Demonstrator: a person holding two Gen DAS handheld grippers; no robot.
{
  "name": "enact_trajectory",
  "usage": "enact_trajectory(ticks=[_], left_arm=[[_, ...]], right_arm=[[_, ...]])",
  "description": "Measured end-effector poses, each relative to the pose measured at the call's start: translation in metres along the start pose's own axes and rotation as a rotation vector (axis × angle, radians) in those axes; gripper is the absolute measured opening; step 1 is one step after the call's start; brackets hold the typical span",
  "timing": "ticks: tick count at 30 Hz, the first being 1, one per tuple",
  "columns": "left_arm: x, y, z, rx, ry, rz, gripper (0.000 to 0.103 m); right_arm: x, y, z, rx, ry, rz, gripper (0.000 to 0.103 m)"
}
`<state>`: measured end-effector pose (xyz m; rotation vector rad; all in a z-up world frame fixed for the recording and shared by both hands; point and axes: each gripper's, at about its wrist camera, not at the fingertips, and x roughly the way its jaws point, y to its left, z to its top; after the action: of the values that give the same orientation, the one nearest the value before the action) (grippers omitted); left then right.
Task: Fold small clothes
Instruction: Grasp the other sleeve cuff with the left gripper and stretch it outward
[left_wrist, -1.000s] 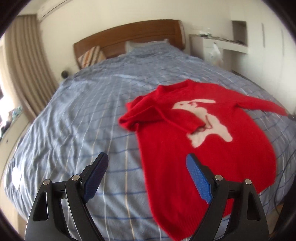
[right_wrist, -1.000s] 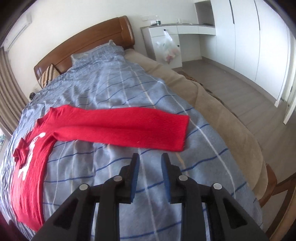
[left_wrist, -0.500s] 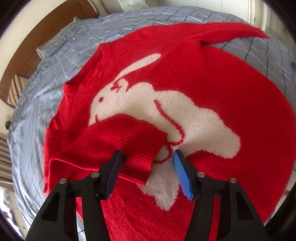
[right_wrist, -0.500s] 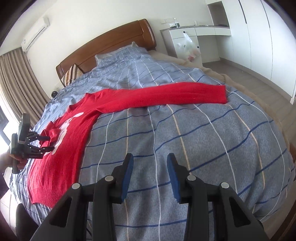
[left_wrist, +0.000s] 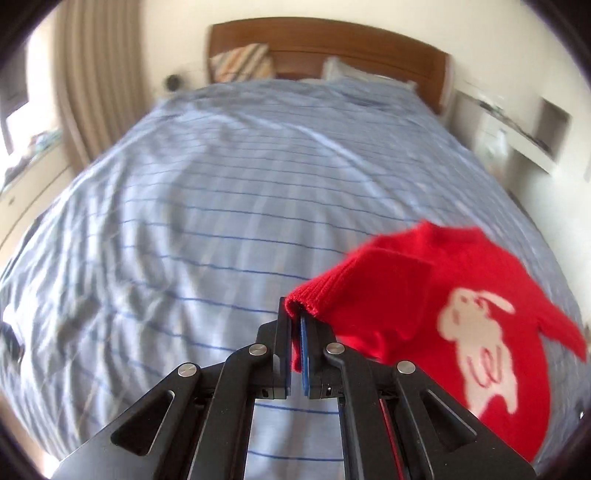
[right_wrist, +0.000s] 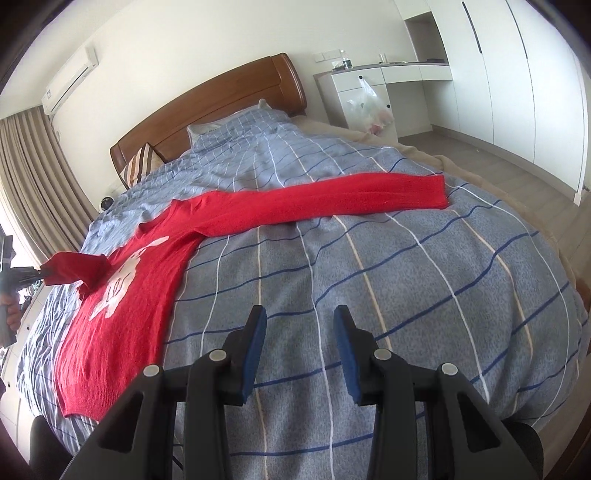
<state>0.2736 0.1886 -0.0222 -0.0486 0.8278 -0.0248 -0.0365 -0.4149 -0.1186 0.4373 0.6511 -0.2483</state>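
Observation:
A small red sweater (right_wrist: 133, 291) with a white rabbit on its front lies flat on the blue checked bed. Its right sleeve (right_wrist: 343, 195) stretches out towards the bed's right side. My left gripper (left_wrist: 295, 321) is shut on the ribbed cuff of the left sleeve (left_wrist: 314, 295) and holds it lifted off the sweater's body (left_wrist: 480, 332); the lifted sleeve also shows in the right wrist view (right_wrist: 74, 269). My right gripper (right_wrist: 300, 325) is open and empty, above the bedcover well short of the right sleeve.
The bed (right_wrist: 406, 295) has a wooden headboard (right_wrist: 221, 99) and pillows (left_wrist: 240, 66). A white desk with a plastic bag (right_wrist: 369, 107) and wardrobes (right_wrist: 517, 74) stand to the right. Curtains (left_wrist: 88, 74) hang to the left.
My left gripper has shut on the left sleeve cuff and lifted it out to the left, off the sweater's front. My right gripper has opened a little wider.

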Motion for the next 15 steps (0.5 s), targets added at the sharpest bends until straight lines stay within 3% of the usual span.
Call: enact_trajectory(ticks=[3, 6, 11, 15], left_arm=[[0.014, 0.068, -0.007, -0.186, 0.021, 0.173, 0.002], [0.02, 0.111, -0.028, -0.302, 0.021, 0.31, 0.002], [0.033, 0.163, -0.06, -0.461, 0.063, 0.398, 0.002], [0.043, 0.178, -0.076, -0.463, 0.115, 0.449, 0.002]], right_arm=[[0.003, 0.005, -0.002, -0.017, 0.008, 0.001, 0.038], [0.005, 0.012, -0.004, -0.046, 0.012, -0.008, 0.038], [0.009, 0.016, -0.006, -0.071, 0.024, -0.03, 0.038], [0.013, 0.014, -0.006, -0.068, 0.034, -0.041, 0.038]])
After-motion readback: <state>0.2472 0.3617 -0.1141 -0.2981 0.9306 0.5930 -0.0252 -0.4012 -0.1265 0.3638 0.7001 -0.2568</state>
